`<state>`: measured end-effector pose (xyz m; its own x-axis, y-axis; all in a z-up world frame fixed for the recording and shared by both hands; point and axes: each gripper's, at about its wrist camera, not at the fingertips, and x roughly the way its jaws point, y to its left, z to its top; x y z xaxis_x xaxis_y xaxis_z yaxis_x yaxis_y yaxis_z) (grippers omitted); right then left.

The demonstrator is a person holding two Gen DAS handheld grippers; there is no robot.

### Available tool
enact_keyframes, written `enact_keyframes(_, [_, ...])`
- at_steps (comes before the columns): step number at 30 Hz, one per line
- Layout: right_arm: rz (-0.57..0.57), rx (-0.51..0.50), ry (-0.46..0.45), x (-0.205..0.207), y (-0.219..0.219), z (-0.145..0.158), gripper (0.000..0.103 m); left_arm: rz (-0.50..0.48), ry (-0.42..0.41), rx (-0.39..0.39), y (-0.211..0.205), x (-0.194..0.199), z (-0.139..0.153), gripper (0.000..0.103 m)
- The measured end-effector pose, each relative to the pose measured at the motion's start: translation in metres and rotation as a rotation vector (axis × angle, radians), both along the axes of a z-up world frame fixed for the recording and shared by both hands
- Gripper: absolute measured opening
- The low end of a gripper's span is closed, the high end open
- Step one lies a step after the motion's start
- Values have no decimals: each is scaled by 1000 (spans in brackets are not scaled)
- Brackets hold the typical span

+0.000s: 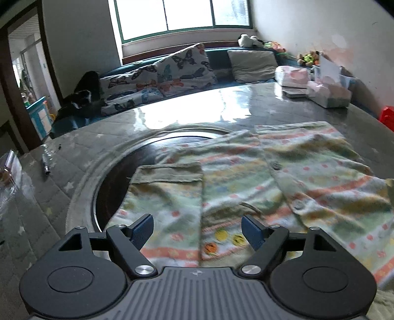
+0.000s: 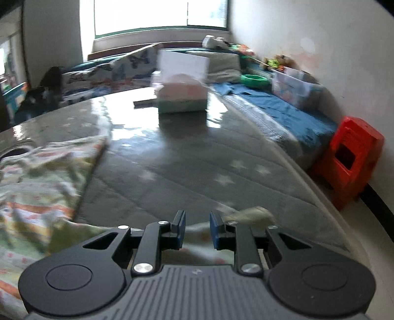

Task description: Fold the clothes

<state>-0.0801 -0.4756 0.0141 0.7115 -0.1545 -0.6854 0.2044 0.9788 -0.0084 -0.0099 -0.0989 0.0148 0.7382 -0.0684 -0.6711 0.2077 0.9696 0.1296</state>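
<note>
Daylight from a wide window (image 1: pixel 182 14) is glaring off a glossy quilted table cover (image 2: pixel 187 157), with a tissue box (image 2: pixel 182 98) sitting far ahead of the right gripper (image 2: pixel 197 231). A patterned children's shirt (image 1: pixel 283 177) is lying buttoned and partly spread just ahead of the left gripper (image 1: pixel 197 231), one sleeve (image 1: pixel 170 177) turned in across its front. The left gripper's jaws are standing wide apart above the shirt's near hem, holding nothing. The right gripper's jaws are standing slightly apart over a blurred edge of cloth, apparently not pinching it. Folding seems to be underway; the next move is probably calling for both grippers gripping cloth edges evenly.
</note>
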Motion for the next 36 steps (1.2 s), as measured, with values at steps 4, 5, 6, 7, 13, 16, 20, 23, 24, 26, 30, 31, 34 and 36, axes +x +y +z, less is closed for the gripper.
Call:
enact_keyframes(4, [96, 7, -7, 20, 29, 5, 21, 27, 11, -4, 7, 13, -1, 75])
enact_keyframes(5, [117, 8, -10, 24, 36, 6, 21, 33, 13, -8, 9, 16, -1, 75])
enact_keyframes(6, [137, 8, -12, 28, 43, 7, 21, 39, 12, -14, 11, 17, 0, 75])
enact_keyframes(7, [158, 9, -15, 32, 50, 8, 21, 44, 10, -18, 14, 19, 0, 74])
enact_keyframes(13, [272, 13, -13, 55, 94, 8, 21, 52, 15, -27, 13, 34, 4, 68])
enact_keyframes(16, [315, 5, -6, 66, 111, 6, 21, 35, 9, -9, 5, 43, 4, 68])
enact_keyframes(20, [327, 3, 6, 74, 118, 0, 21, 20, 14, 1, -6, 60, 0, 68])
enact_keyframes(23, [318, 5, 13, 78, 117, -3, 21, 21, 14, 10, -10, 70, -4, 68])
enact_keyframes(24, [315, 5, 15, 80, 116, -5, 21, 25, 7, 9, -9, 73, -5, 68])
enact_keyframes(26, [311, 6, 17, 81, 115, -6, 21, 40, -5, 4, -6, 79, -4, 69])
enact_keyframes(30, [305, 6, 13, 85, 112, -5, 21, 89, -14, -9, 7, 96, -1, 69])
enact_keyframes(31, [305, 7, 14, 86, 111, -5, 21, 101, -15, -10, 9, 101, -1, 70])
enact_keyframes(34, [304, 10, 16, 90, 111, -6, 22, 125, -10, -20, 14, 116, 0, 69])
enact_keyframes(36, [304, 12, 17, 93, 110, -7, 22, 122, 3, -31, 16, 126, -2, 70])
